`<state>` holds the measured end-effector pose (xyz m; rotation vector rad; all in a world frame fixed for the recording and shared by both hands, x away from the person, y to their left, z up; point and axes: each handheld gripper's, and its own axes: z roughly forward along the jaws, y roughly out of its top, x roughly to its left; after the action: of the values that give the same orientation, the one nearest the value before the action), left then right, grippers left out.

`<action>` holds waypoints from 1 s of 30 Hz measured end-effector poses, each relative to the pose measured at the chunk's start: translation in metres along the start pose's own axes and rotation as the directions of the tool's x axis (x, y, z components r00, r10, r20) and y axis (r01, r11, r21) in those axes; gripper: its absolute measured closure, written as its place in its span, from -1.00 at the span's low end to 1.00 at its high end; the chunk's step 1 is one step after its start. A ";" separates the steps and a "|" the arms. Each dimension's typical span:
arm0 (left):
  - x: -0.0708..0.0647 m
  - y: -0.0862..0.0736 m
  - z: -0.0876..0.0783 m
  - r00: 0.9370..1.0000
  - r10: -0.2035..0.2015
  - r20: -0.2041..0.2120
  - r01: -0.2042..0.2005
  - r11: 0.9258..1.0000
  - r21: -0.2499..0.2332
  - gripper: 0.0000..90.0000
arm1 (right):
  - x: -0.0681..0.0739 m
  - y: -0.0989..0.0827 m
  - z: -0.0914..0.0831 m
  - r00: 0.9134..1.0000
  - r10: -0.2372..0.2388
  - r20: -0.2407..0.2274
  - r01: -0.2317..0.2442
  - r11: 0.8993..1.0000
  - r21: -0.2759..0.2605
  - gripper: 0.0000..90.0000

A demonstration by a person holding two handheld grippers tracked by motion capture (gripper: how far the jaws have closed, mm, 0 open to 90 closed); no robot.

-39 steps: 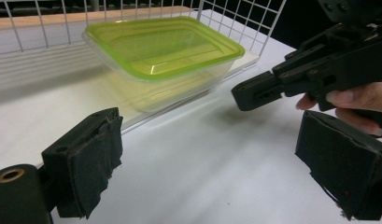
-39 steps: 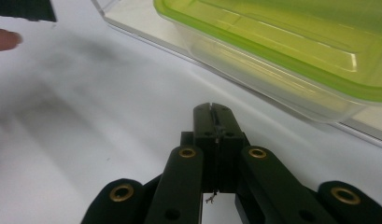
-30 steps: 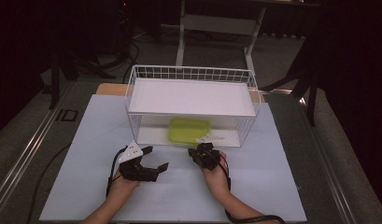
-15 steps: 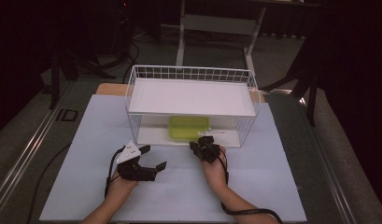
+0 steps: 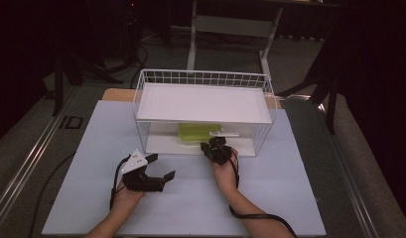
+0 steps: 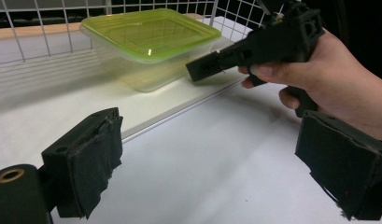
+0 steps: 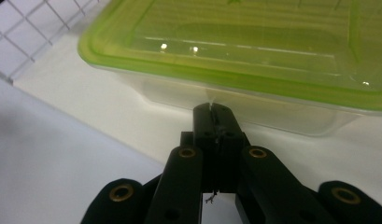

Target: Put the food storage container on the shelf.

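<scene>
On the table (image 5: 300, 198) in the high view: a white wire basket (image 5: 203, 79) with a flat white shelf board; the green-lidded container (image 5: 198, 132) sits on the lower board beneath it. The right gripper (image 5: 215, 147) is at the basket's open front; the left gripper (image 5: 158, 168) rests well apart on the white sheet, jaws spread.

Left gripper view: padded black jaws wide, nothing between them. The container (image 6: 151, 42) is a clear rectangular tub with a translucent green lid.

Right gripper view: jaws clenched together, empty, tip (image 7: 213, 114) just beside the tub's clear wall (image 7: 254, 105).
</scene>
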<state>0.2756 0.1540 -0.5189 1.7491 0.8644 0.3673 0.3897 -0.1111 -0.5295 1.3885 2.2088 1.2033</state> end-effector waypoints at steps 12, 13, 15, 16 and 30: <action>0.000 0.000 -0.001 1.000 0.004 0.001 -0.004 1.000 0.002 -0.82 | 0.004 0.012 0.013 1.000 -0.008 0.013 0.008 1.000 0.000 0.99; 0.000 0.000 -0.001 1.000 0.004 0.001 -0.004 1.000 0.002 -0.82 | 0.004 0.012 0.013 1.000 -0.008 0.013 0.008 1.000 0.000 0.99; -0.001 0.000 -0.001 1.000 0.005 0.003 -0.005 1.000 0.004 -0.82 | 0.005 0.012 0.015 1.000 -0.013 0.016 0.013 1.000 0.009 0.99; -0.001 0.000 0.000 1.000 0.006 0.005 -0.006 1.000 0.004 -0.82 | 0.005 0.012 0.014 1.000 -0.009 0.015 0.009 1.000 0.009 0.99; -0.002 0.005 -0.002 0.999 0.008 0.038 -0.008 1.000 -0.022 -0.82 | 0.020 0.003 -0.025 0.992 -0.105 -0.068 0.104 0.994 -0.020 0.50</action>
<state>0.2744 0.1535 -0.5131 1.7342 0.8234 0.3467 0.3664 -0.1064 -0.5082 1.2256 2.2814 1.2477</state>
